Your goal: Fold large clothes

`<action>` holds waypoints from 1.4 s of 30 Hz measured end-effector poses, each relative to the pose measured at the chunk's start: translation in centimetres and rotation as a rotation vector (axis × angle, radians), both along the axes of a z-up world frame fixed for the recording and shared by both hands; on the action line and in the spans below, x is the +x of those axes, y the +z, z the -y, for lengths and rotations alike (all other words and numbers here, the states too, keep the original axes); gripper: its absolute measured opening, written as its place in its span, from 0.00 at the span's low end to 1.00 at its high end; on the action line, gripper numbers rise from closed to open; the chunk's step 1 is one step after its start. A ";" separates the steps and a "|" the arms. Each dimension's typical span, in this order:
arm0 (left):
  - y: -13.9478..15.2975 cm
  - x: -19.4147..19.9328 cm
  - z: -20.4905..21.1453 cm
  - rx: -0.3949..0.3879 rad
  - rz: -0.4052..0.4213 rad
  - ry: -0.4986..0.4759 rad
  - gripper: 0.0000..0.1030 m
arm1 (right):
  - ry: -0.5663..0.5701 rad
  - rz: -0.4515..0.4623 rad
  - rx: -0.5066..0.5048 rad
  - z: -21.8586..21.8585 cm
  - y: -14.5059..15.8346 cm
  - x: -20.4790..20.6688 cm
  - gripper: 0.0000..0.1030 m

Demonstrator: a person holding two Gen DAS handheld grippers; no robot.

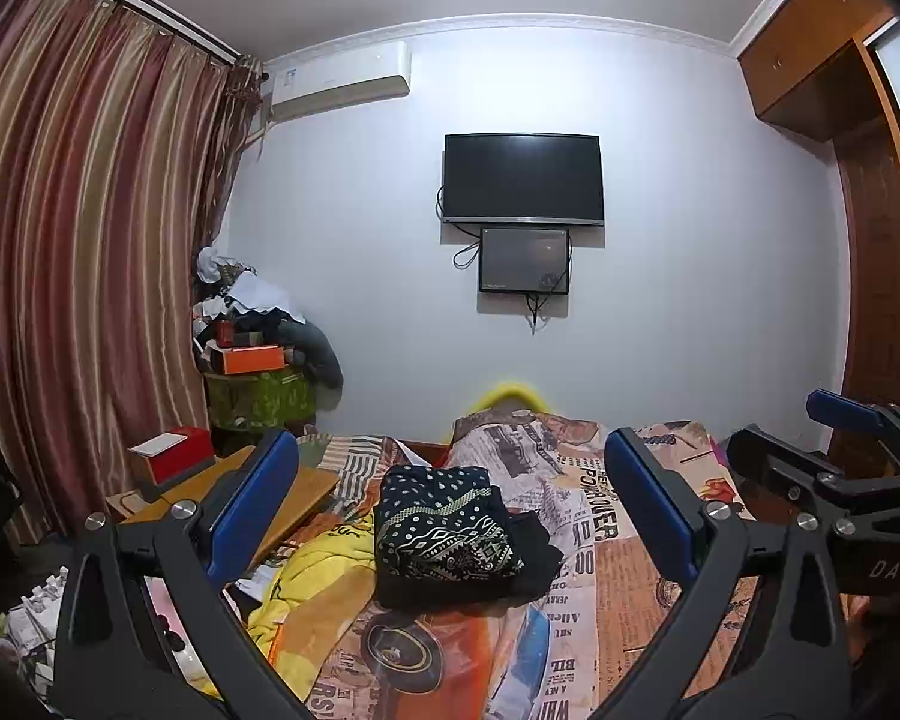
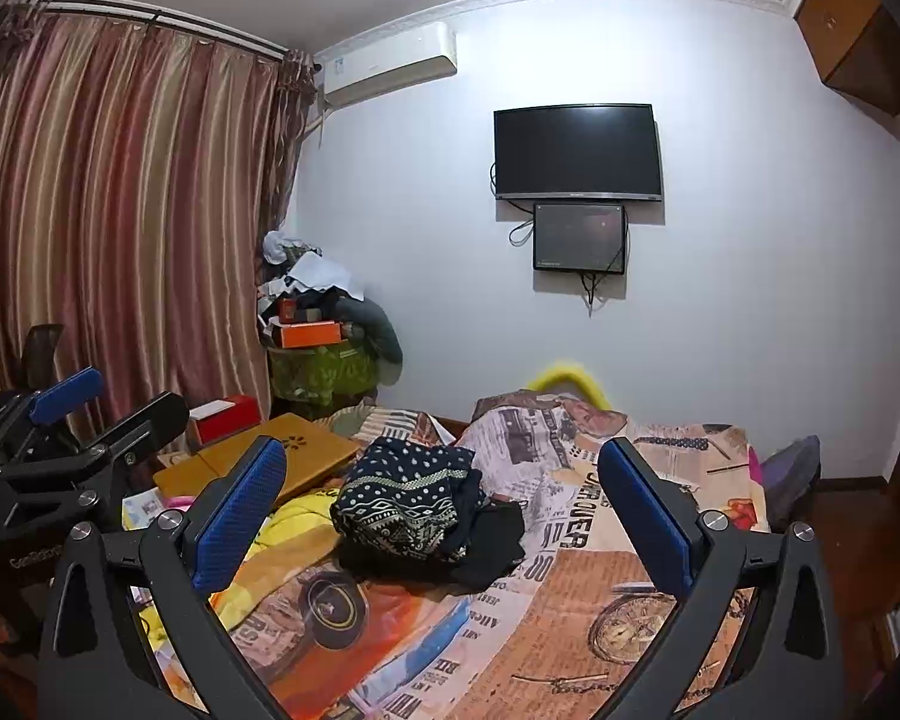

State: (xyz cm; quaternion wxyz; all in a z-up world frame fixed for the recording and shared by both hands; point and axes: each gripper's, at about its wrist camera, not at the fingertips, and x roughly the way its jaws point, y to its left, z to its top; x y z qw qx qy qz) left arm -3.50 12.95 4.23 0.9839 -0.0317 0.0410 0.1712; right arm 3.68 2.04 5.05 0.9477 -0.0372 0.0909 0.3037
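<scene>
Overall, a bedroom seen from both wrist cameras: a pale wall (image 1: 660, 312) at the back, striped red-brown drapes (image 1: 78, 240) hanging on the left, and a bed spread with a newspaper-and-car print cover in orange and cream (image 1: 630, 588) filling the lower centre. A black flat-screen television (image 1: 523, 178) is mounted on the wall, with a smaller dark panel (image 1: 525, 261) directly beneath it and a white air-conditioning unit (image 1: 342, 81) high to the left. A heap of boxes and cloth on a green-draped stand (image 1: 258, 348) fills the corner beside the drapes; a low wooden folding table (image 2: 270, 462) lies at the bed's left edge, a red box with a white lid (image 1: 171, 456) behind it. On the cover, near the middle of the bed, rests the folded dark navy garment with white dot and zigzag patterning (image 1: 444, 522), stacked on a black garment (image 2: 492, 540) that spreads out to its right; crumpled yellow fabric (image 1: 324, 564) lies just to their left. The left gripper (image 1: 450, 501) has its blue-padded fingers (image 1: 252, 504) spread wide, nothing between them, well short of the stack. The right gripper (image 2: 444, 513) likewise stands fully apart and empty, its blue pads (image 2: 240, 516) flanking the stack in view without touching it
</scene>
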 end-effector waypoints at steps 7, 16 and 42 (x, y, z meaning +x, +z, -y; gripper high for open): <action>-0.2 0.3 -0.1 0.002 -0.011 -0.004 0.99 | -0.001 -0.008 -0.001 0.4 0.0 0.0 1.00; -0.4 0.5 -0.3 -0.006 -0.017 -0.011 0.99 | -0.002 -0.011 -0.006 0.5 0.0 0.2 1.00; -0.8 1.0 -0.7 -0.063 -0.036 -0.034 0.99 | -0.020 -0.025 0.003 0.9 0.0 0.4 1.00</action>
